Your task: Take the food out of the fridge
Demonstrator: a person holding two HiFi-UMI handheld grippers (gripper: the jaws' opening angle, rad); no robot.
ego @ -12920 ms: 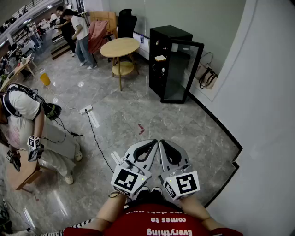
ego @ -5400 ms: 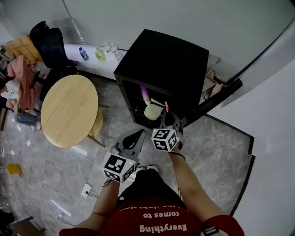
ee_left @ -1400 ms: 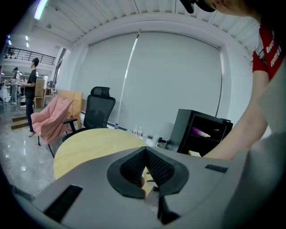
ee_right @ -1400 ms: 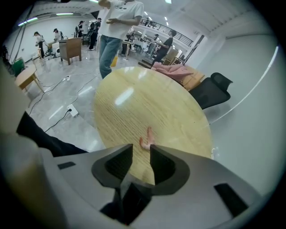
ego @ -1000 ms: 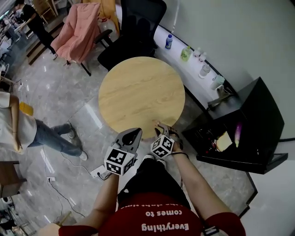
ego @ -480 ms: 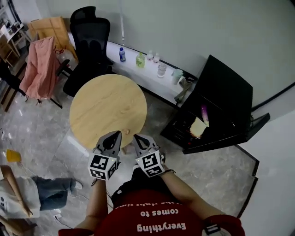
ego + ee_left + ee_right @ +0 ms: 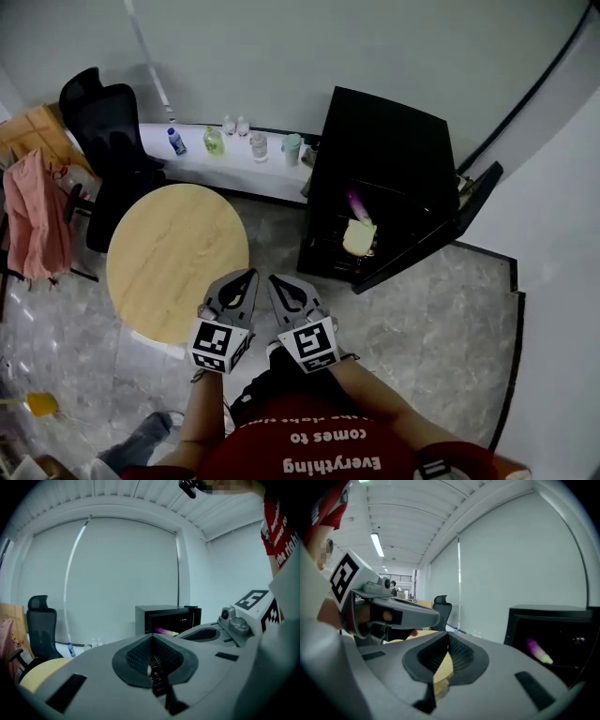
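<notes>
A black fridge (image 7: 389,159) stands against the wall, its glass door (image 7: 441,230) swung open to the right. Inside lie a purple vegetable (image 7: 357,202) and a pale yellow food item (image 7: 359,237). My left gripper (image 7: 247,276) and right gripper (image 7: 274,279) hover side by side in front of me, between the round table and the fridge, well short of the food. Both are shut with nothing held. The left gripper view looks past its closed jaws (image 7: 152,641) at the fridge (image 7: 166,618). In the right gripper view, the purple vegetable (image 7: 539,651) lies beyond the gripper (image 7: 446,641).
A round wooden table (image 7: 173,258) stands to the left of the fridge, a black office chair (image 7: 108,127) behind it. Bottles (image 7: 214,141) line a low white ledge (image 7: 187,164) along the wall. Grey stone floor (image 7: 441,319) lies before the fridge.
The view has swung from the table toward the fridge. My right gripper left the table's near edge, rose and closed. Both grippers now sit together, pointing more level.
</notes>
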